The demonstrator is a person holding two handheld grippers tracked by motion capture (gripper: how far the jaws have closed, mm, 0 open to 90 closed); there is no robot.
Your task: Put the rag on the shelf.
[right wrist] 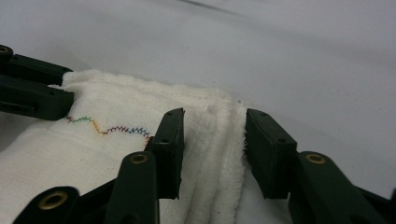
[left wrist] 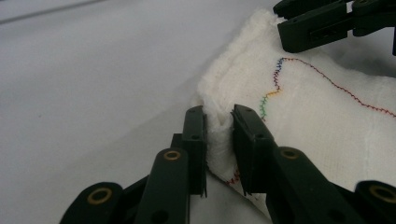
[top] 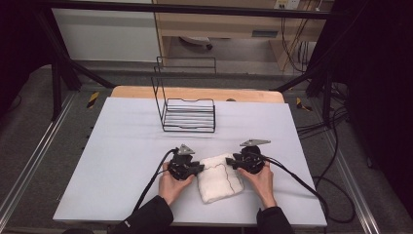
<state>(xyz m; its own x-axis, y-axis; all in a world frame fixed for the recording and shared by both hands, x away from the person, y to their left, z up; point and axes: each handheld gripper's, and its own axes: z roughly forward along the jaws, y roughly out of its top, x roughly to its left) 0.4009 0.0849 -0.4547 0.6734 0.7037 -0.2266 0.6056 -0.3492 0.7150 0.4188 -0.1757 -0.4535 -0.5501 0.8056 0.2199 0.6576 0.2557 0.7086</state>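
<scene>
Left tool (left wrist: 218, 122): black hard-plastic jaws pinched tight on a bunched edge of the white towel (top: 219, 178). Right tool (right wrist: 214, 125): flat pads half-closed astride the thick folded edge, one pad touching, other just off. Soft, fluffy terry, folded into a plump rectangle, wavy multicoloured stitching across it, lying on the smooth pale-grey worktop (top: 122, 146), in front of a black wire rack (top: 187, 114).

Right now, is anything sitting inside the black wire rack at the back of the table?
No. In the high view the wire rack holds nothing, and the white towel lies apart from it, nearer the person.
</scene>
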